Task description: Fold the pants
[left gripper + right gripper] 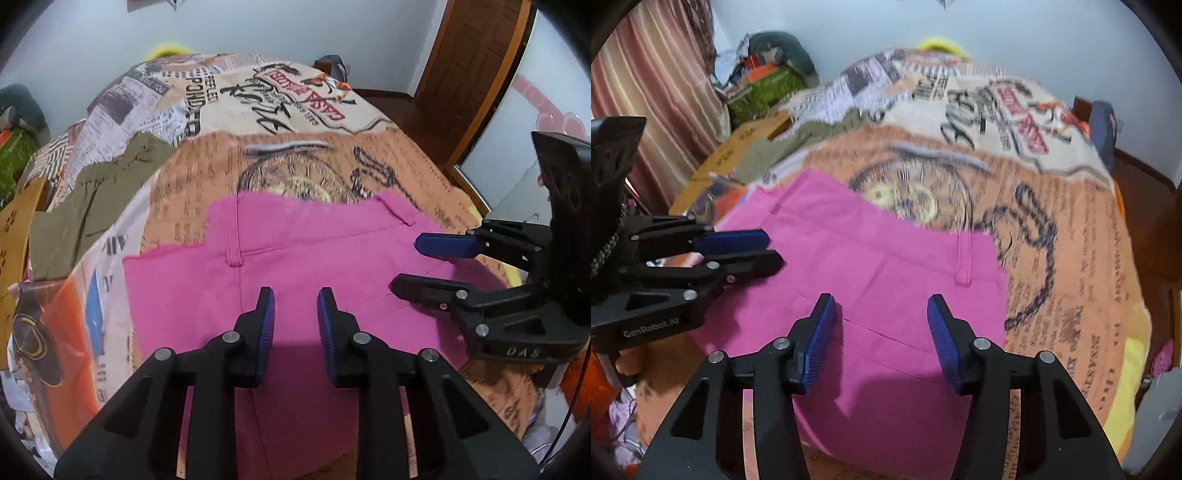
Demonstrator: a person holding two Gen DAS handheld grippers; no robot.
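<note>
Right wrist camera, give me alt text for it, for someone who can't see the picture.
Pink pants lie spread on a bed covered in a newspaper-print sheet, with the open right gripper poised above them. The left gripper reaches in from the left, also open, and olive-green clothing lies farther back.

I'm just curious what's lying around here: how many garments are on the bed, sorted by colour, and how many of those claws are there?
Pink pants: 1
Olive-green garment: 1
Claws: 2, the left claw and the right claw, both open above the pink pants
Total: 4 things, on the printed bedspread
</note>
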